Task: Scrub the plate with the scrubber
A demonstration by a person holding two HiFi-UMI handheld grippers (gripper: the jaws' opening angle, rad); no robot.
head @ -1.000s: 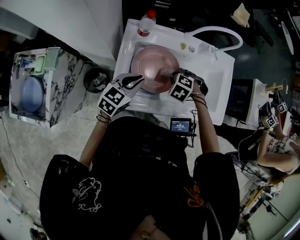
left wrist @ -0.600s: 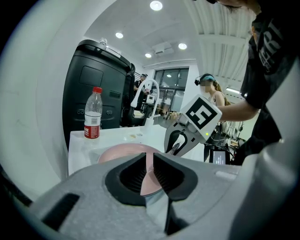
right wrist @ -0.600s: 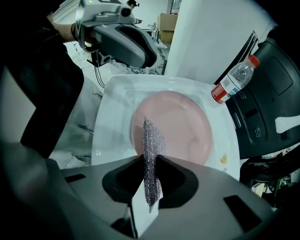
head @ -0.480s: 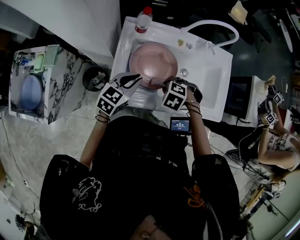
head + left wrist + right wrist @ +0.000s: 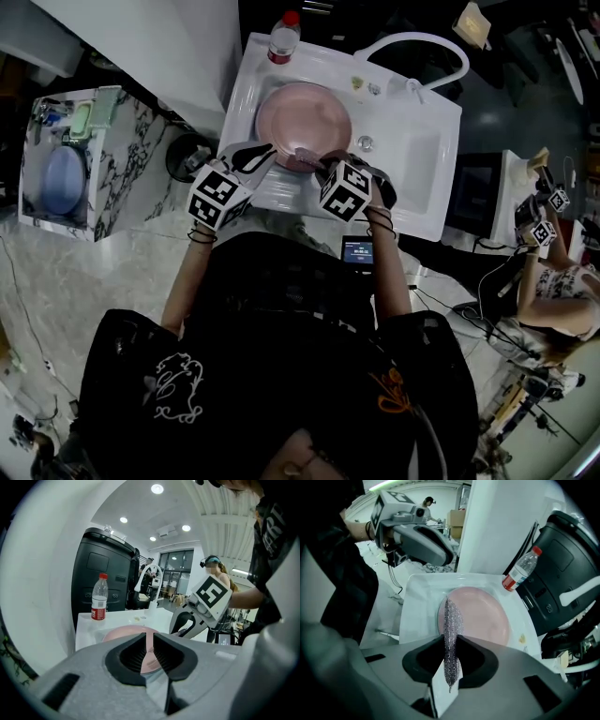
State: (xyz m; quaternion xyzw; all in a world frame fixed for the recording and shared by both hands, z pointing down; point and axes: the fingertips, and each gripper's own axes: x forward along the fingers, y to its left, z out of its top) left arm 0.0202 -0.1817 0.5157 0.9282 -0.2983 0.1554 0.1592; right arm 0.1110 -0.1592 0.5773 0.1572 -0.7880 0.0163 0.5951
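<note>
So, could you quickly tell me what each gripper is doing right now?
Left gripper: closed on the round pink plate, at its rim.
Right gripper: closed on the silvery mesh scrubber.

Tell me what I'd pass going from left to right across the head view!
blue dish → dark round bin → pink plate → sink drain → another person

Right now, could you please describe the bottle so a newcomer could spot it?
Start at the white sink. Beyond the pink plate in it, on the far left corner, stands the bottle: clear, and its red cap and label are the only red there.
</note>
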